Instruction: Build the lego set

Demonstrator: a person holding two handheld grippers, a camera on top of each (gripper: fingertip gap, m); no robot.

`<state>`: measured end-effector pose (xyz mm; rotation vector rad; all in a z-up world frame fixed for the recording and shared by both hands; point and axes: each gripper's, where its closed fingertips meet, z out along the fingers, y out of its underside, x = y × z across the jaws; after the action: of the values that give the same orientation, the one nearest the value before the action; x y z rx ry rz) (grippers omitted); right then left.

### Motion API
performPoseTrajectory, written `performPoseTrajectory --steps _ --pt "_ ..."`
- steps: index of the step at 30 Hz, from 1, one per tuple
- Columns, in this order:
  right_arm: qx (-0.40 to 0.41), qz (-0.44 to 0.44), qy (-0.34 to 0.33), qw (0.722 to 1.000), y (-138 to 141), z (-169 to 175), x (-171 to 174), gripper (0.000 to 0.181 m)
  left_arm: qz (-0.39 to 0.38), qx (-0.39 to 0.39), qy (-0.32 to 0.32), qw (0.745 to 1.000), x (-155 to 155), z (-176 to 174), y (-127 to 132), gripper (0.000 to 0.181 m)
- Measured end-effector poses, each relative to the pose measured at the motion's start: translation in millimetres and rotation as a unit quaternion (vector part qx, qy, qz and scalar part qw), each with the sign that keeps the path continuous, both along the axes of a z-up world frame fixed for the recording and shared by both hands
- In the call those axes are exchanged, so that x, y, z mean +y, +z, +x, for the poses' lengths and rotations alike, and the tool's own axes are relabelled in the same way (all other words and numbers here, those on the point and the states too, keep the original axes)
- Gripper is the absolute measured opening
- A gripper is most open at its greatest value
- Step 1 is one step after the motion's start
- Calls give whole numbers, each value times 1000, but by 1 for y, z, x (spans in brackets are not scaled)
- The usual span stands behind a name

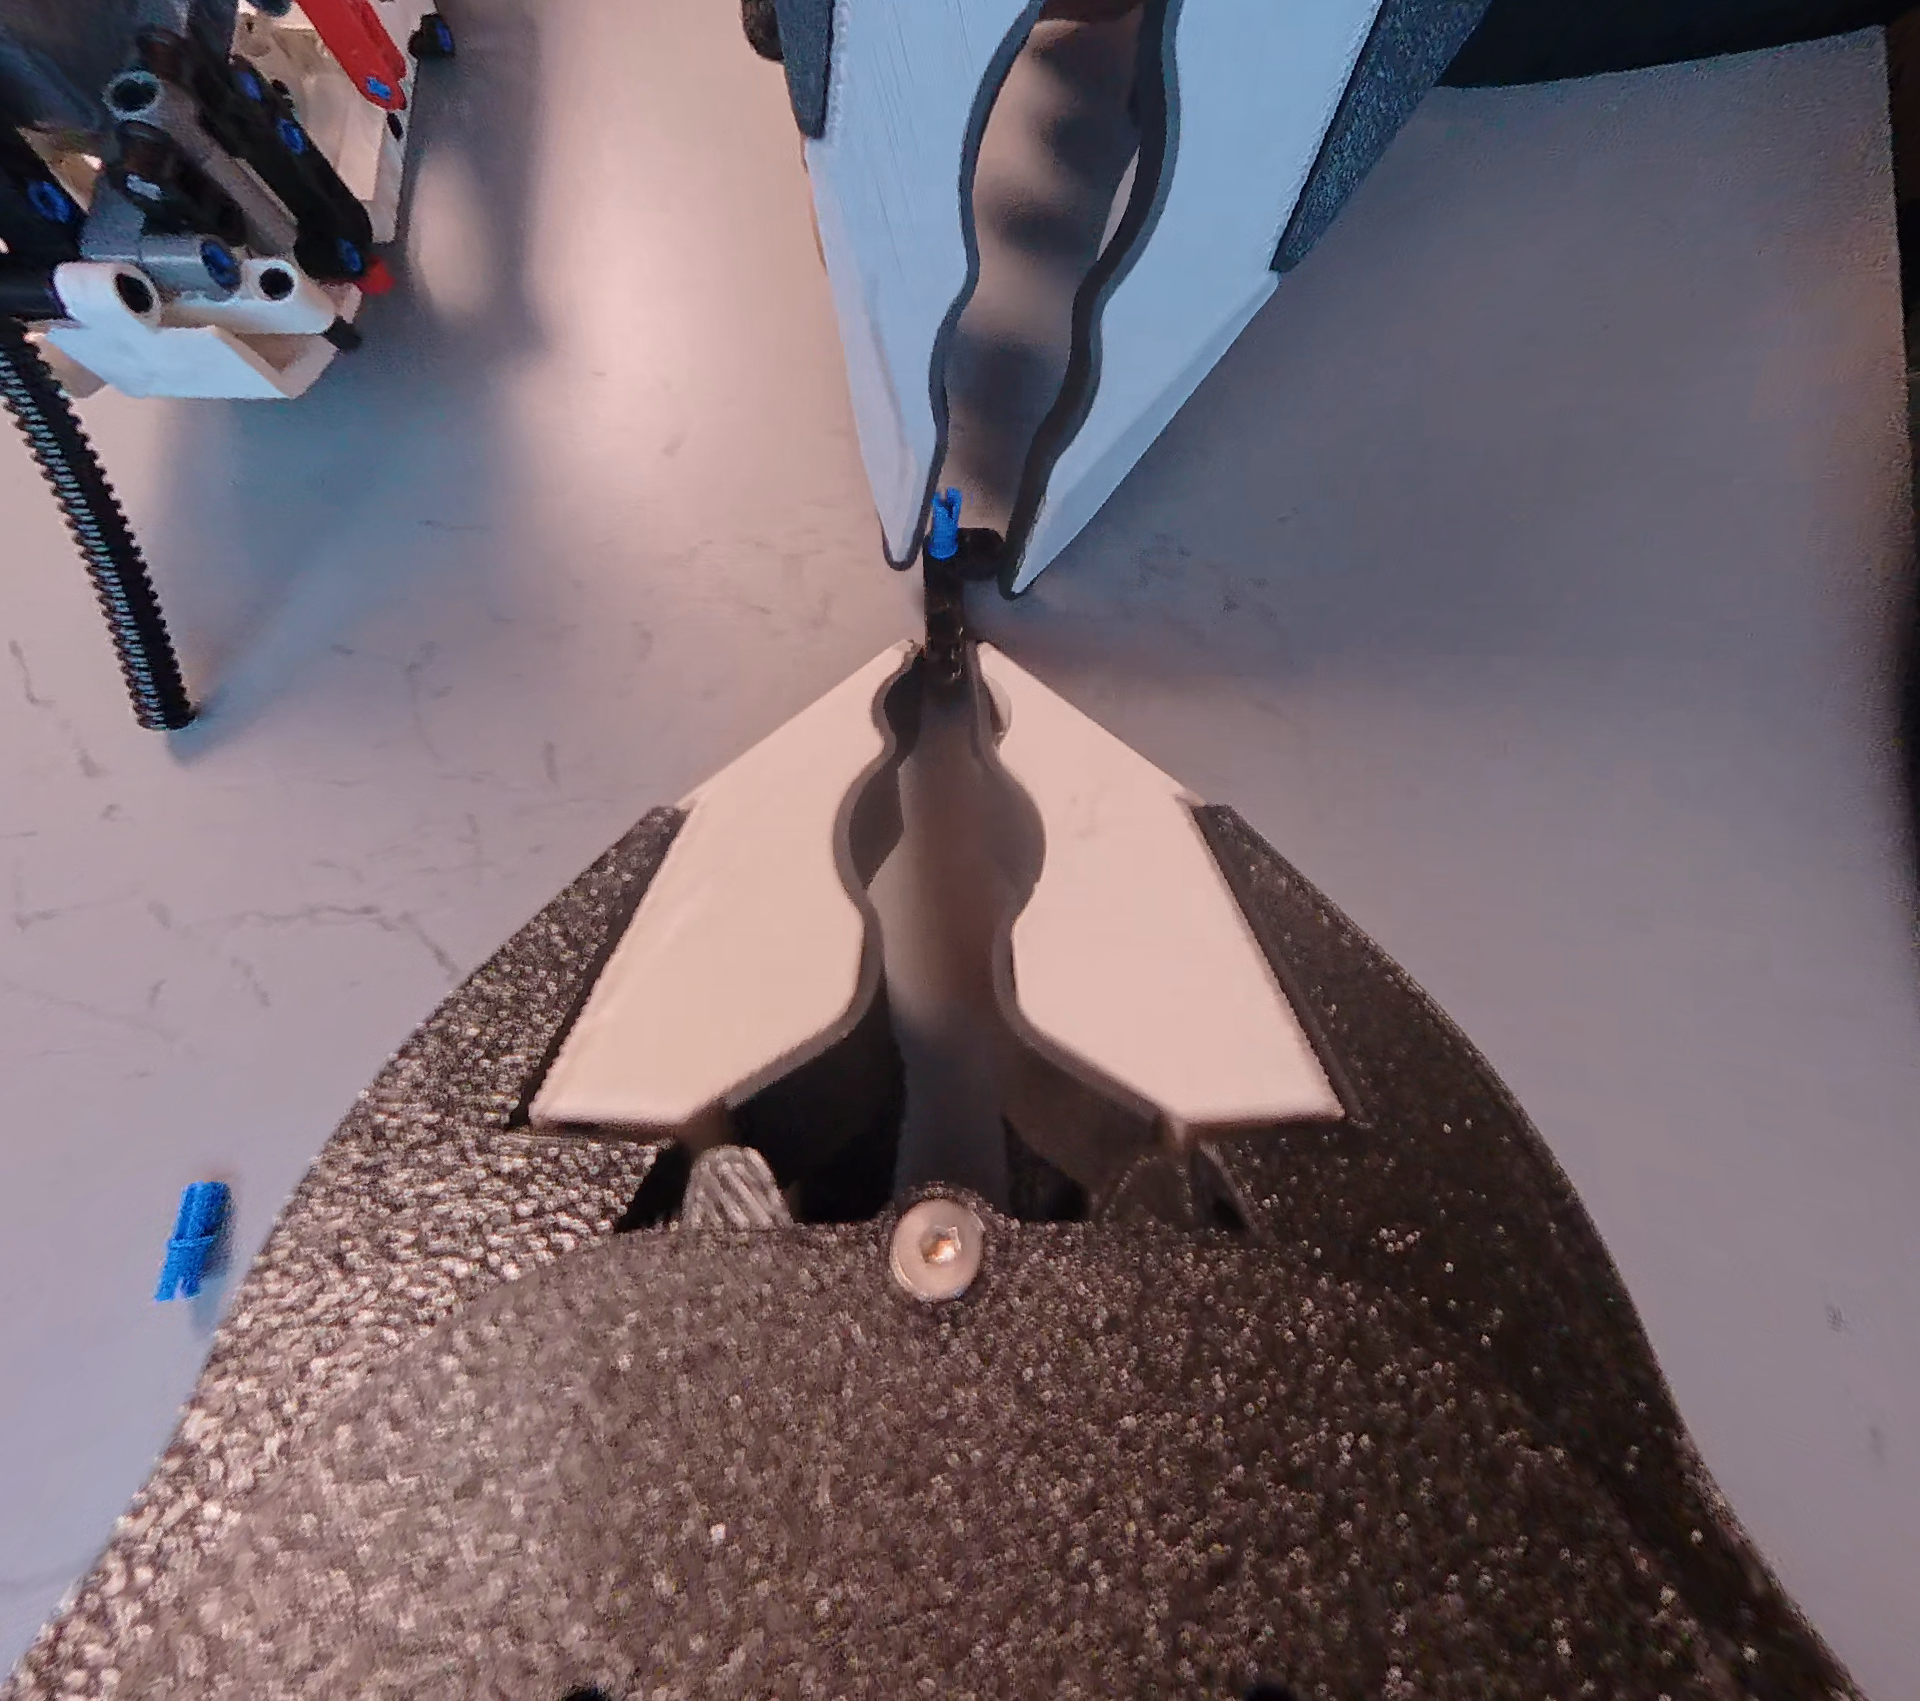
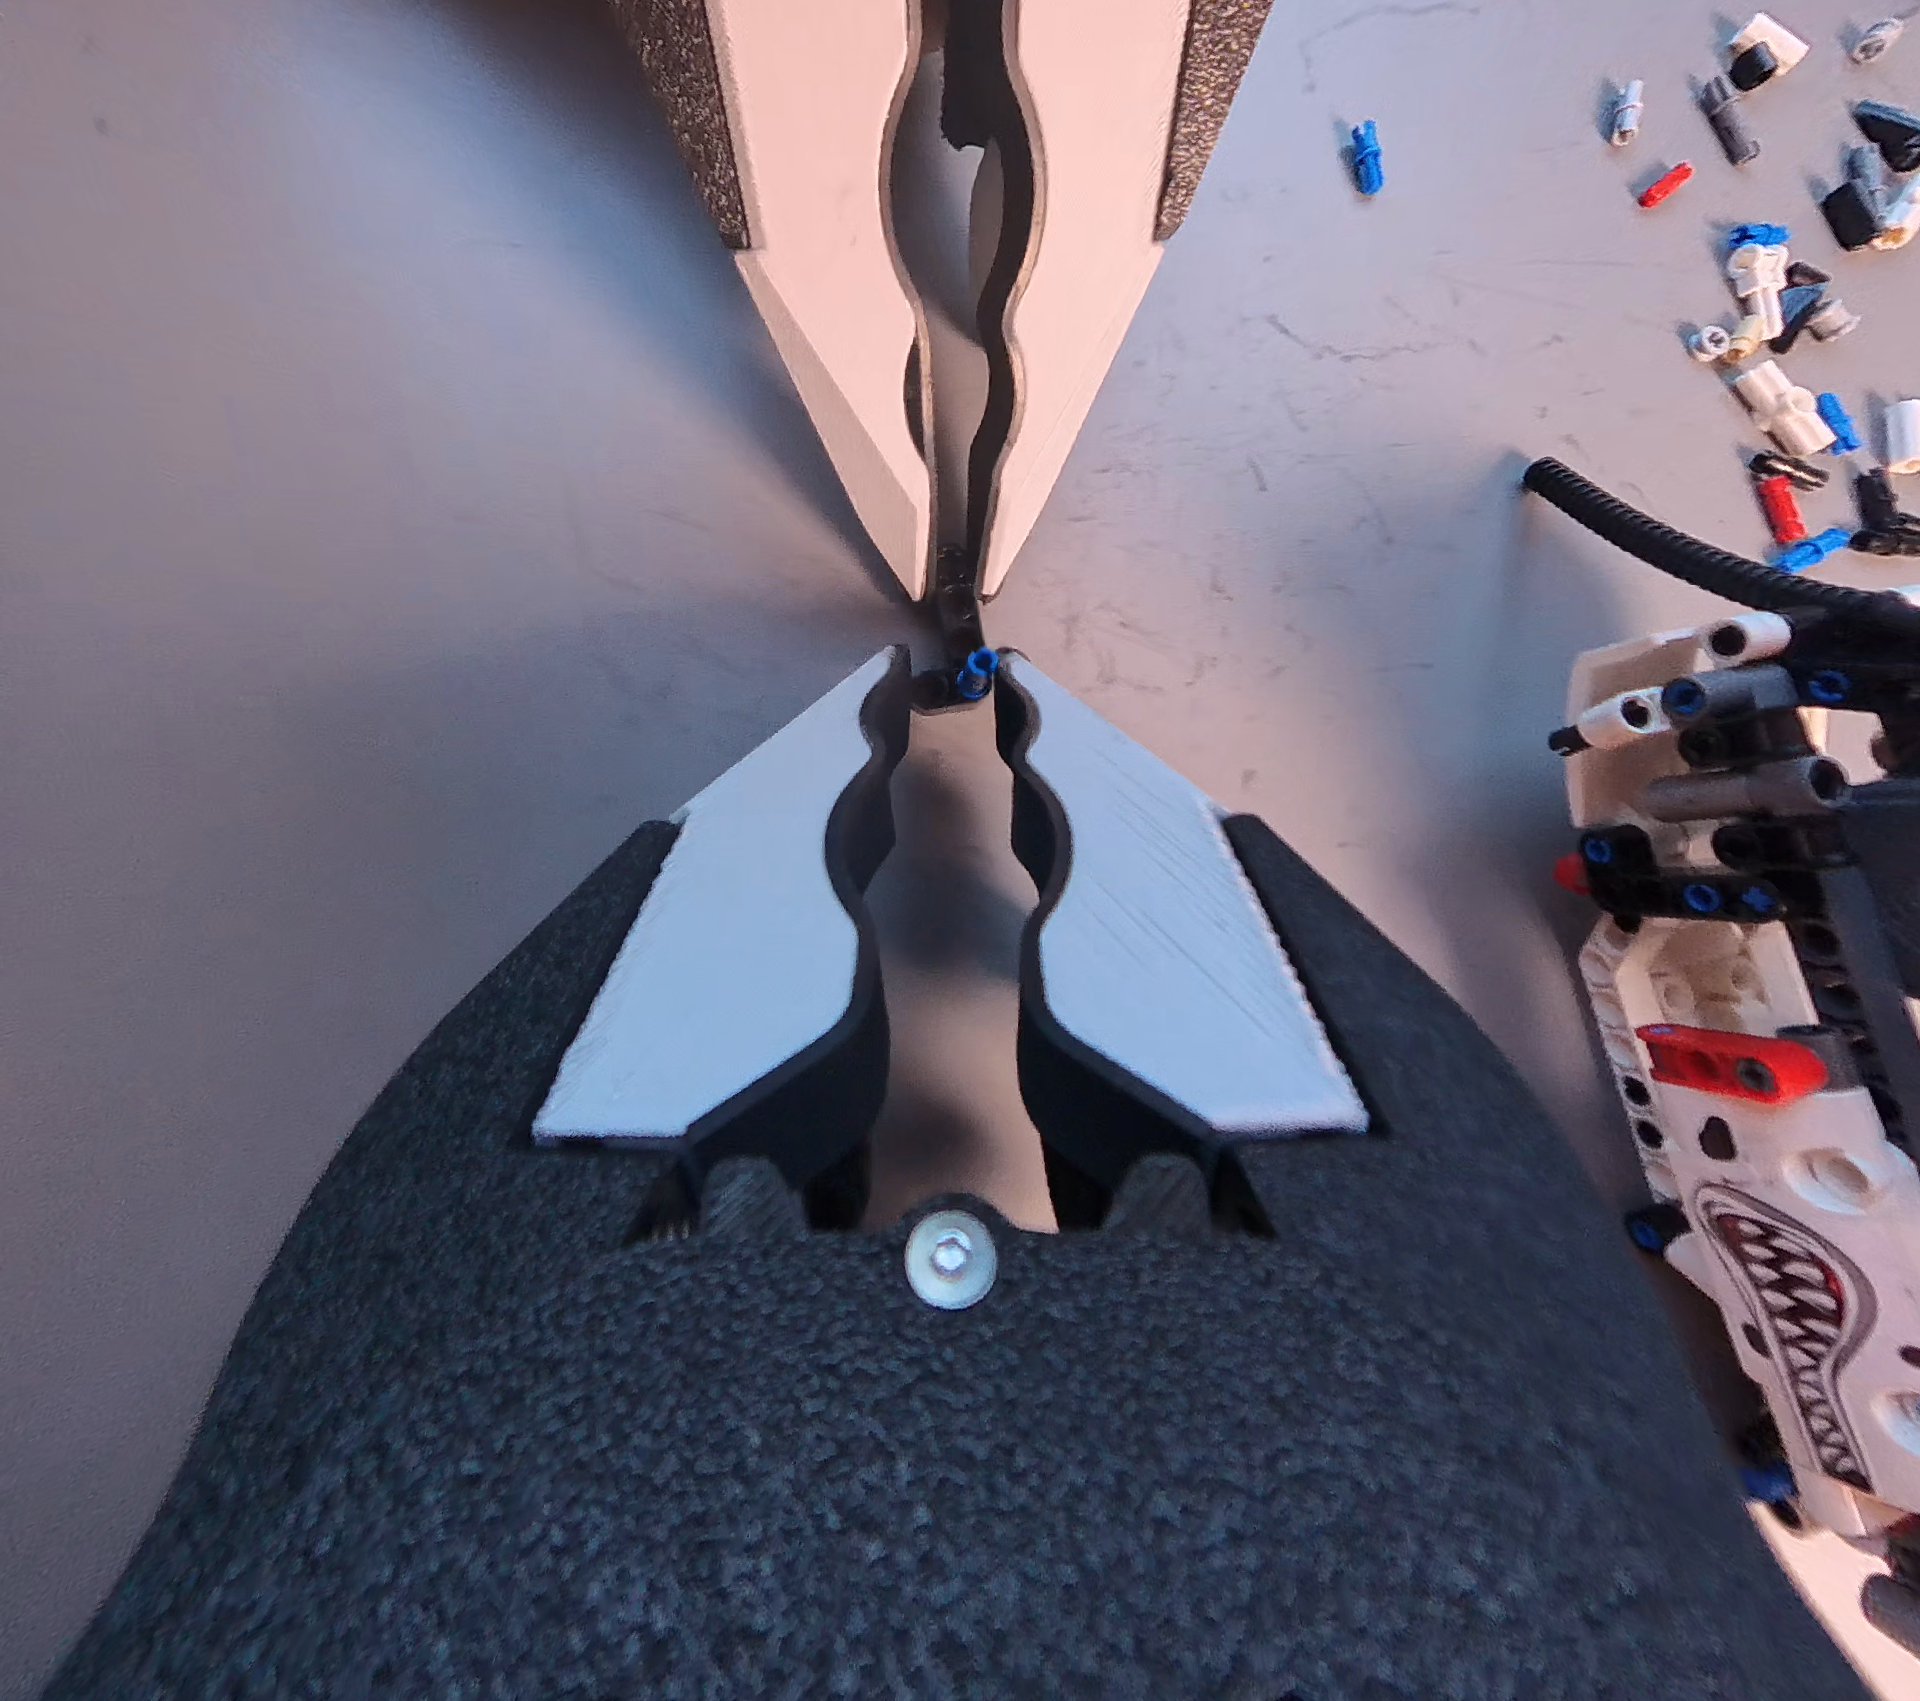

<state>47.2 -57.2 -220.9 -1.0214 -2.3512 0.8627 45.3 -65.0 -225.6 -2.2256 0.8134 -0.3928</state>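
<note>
Table (image 1: 1558,716): pale grey, faintly veined and scuffed; bears everything listed below.

Hose (image 1: 94,508): black, ribbed; at the far left of the left wrist view, running from the model down onto the table; its free end lies bare on the surface.

Model (image 1: 260,124): part-built, white with black beams, blue pins and a red piece; printed teeth on one white panel; upper left in the left wrist view, right edge in the right wrist view; well apart from both tongs.

Spare pin (image 1: 192,1241): blue; lies alone on the table at lower left of the left wrist view, just beside the left tong's body.

Left gripper (image 1: 940,654): black textured body, white fingers (image 1: 758,903) with wavy dark inner edges; jaws narrow, tips pinched on one end of the black beam.

Black beam (image 1: 948,612): small and thin; held clear between the two tongs at the middle of both views; tip to tip, both tongs grip it.

Blue pin (image 1: 943,524): seated in the far end of the black beam, at the right tong's tips.

Right gripper (image 2: 951,680): same make; jaws narrow but slightly wider than the left's; tips closed on the beam's pinned end.

Loose parts (image 2: 1787,280): white, grey, black, blue and red bits; scattered at upper right of the right wrist view, beyond the model.
</note>
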Motion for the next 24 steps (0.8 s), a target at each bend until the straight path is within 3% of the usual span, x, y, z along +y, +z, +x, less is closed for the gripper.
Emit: performPoseTrajectory --steps 17,20,24 --pt "19 4 -16 1000 -2 -1 8 14 0 -2 12 1000 4 -5 0 7" --pt "18 3 -17 1000 -2 -1 8 14 5 -8 20 1000 6 -7 3 18" --pt "21 4 -19 1000 -2 -1 8 15 46 -60 45 996 14 -15 25 28"
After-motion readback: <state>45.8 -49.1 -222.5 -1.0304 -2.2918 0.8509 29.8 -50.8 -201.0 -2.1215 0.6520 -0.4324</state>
